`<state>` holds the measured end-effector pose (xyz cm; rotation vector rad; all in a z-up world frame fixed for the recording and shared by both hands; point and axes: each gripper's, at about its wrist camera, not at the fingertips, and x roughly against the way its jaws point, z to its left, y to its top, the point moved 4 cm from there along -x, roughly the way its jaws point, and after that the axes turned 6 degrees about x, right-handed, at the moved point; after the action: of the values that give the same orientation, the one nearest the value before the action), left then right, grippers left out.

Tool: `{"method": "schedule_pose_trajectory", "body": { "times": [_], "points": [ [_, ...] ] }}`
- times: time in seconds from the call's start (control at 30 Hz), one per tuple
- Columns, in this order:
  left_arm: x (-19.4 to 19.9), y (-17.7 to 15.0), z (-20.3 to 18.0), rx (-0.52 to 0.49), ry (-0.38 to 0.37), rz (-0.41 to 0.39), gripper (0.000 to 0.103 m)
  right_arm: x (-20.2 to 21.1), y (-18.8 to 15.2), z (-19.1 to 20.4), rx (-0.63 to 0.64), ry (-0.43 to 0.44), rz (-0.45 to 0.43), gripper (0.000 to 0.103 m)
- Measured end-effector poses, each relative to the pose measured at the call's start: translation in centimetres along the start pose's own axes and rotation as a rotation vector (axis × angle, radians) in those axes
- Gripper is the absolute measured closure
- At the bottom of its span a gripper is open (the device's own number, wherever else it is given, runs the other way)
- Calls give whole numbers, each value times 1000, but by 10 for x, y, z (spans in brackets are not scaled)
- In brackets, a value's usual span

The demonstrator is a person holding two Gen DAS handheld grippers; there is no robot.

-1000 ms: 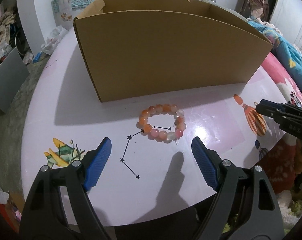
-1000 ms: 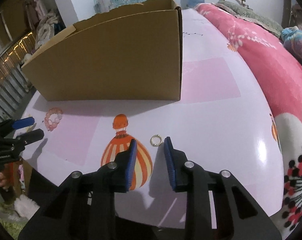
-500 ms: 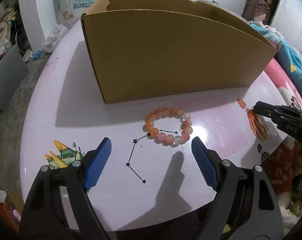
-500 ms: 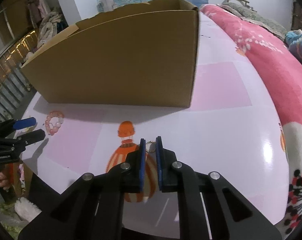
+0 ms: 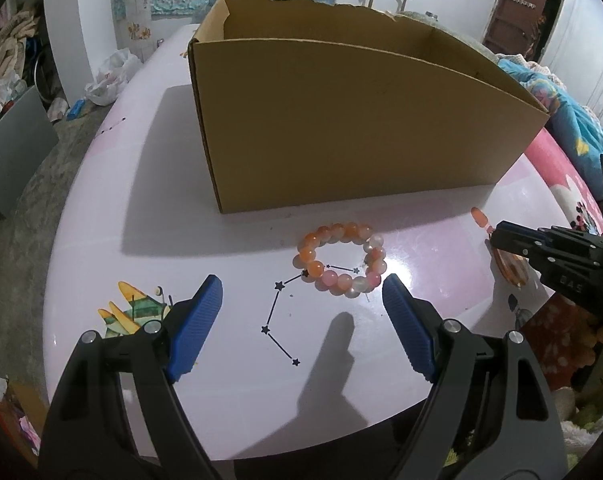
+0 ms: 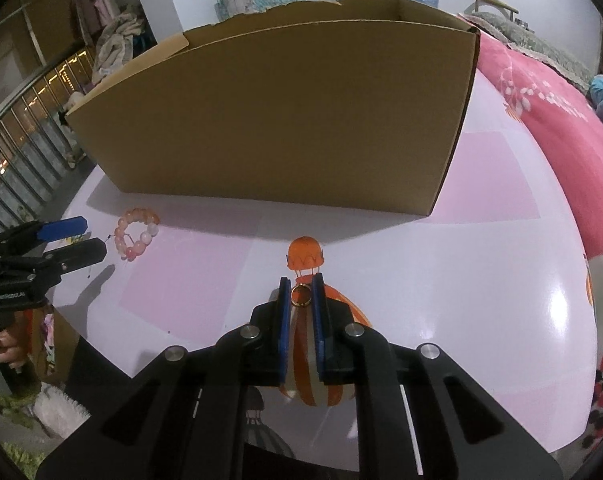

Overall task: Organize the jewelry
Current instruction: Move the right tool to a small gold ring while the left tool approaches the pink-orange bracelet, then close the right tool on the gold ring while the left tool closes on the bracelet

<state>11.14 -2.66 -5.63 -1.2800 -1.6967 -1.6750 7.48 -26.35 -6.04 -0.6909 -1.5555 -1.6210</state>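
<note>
A small gold ring [image 6: 301,295] sits pinched between the blue pads of my right gripper [image 6: 301,289], just above the orange balloon print on the table. That right gripper [image 5: 497,237] shows at the right edge of the left wrist view. An orange and pink bead bracelet [image 5: 342,259] lies on the white table [image 5: 181,248], in front of the brown cardboard box [image 5: 361,128]. My left gripper [image 5: 301,292] hovers open just short of the bracelet, which lies a little right of its middle. In the right wrist view the bracelet [image 6: 136,233] lies at the left, next to the left gripper [image 6: 83,236].
The open cardboard box [image 6: 277,132] fills the back of the table. A pink floral quilt [image 6: 541,120] lies along the right side. A hand [image 6: 1,344] holds the left gripper's handle. Clutter and a grey panel [image 5: 9,152] stand off the table's left.
My right gripper slid left over the ring and closed on it. The left gripper drifted slightly, so the bracelet now lies nearer its right finger.
</note>
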Motion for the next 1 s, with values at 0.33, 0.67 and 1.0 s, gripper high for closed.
{"method": "schedule_pose_trajectory", "body": {
  "times": [0.33,0.67,1.0],
  "points": [
    [6,0,-5,-9,-2,-22,25,-2,1,3,-3,48,1,81],
    [10,3,-17,-42,-3,-45,25,-2,-1,17,76,-26,-26,92],
    [19,7,-33,-105,-25,-93,25,2,-4,5,-12,46,-40,99]
  ]
}}
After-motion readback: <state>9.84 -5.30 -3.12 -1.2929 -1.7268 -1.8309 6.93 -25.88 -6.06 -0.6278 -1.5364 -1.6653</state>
